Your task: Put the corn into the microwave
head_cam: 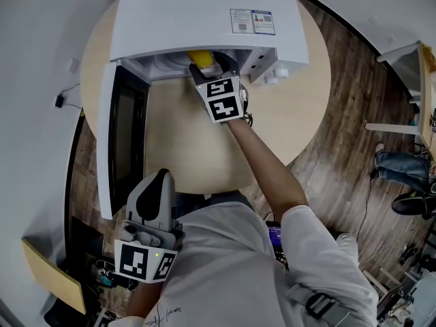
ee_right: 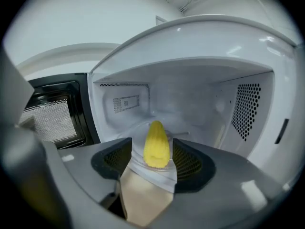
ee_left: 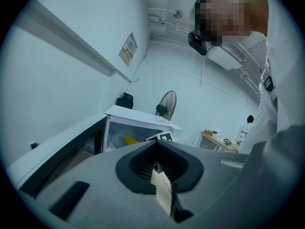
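The microwave point(head_cam: 204, 16) stands open toward the person, but the right gripper point(head_cam: 211, 70) fills part of its mouth, jaws apart on either side of the corn point(ee_right: 157, 144). Inside, room shows above the corn and on to the back wall. The swung-out door point(head_cam: 126, 142) walls off the left — bare table point(head_cam: 184, 138) lies free in front.

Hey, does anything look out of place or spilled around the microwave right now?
Nothing stands out. The microwave sits on the table, door open, and the corn lies intact inside it between the right gripper's jaws. No spills show.
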A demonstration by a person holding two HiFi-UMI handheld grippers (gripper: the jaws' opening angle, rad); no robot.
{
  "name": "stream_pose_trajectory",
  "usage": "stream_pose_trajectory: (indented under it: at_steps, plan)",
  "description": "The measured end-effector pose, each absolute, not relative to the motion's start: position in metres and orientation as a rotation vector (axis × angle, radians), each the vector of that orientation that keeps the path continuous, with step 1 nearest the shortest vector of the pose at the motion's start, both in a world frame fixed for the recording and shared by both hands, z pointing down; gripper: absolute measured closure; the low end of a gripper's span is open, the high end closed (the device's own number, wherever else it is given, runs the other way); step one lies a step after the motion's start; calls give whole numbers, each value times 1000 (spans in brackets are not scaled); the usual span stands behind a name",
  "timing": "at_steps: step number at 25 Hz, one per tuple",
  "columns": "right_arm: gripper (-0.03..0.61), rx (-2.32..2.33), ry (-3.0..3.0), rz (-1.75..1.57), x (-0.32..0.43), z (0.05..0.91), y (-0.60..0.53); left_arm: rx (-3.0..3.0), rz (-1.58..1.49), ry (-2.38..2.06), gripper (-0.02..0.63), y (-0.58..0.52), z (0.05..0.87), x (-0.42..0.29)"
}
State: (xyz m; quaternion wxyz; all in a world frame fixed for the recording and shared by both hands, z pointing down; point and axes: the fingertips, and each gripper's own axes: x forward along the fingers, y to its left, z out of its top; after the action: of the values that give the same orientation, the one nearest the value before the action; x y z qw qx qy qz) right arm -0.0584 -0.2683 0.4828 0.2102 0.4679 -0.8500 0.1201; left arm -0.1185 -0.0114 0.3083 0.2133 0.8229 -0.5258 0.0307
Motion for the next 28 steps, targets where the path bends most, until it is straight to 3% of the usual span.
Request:
stream_pose_trajectory:
  at_steps: [7, 11, 28]
  plan:
    - [299, 1292, -2403, 434, -51, 476, -252, 2294, 78, -1470, 614, -9, 305, -111]
    - [341, 1257, -2426, 478, -50, 471, -241, 2293, 70, -1483, 614, -8, 302, -110]
    - [411, 1126, -2510, 588, -29, 440, -198, 2299, 47, -1504, 614, -9, 299, -105]
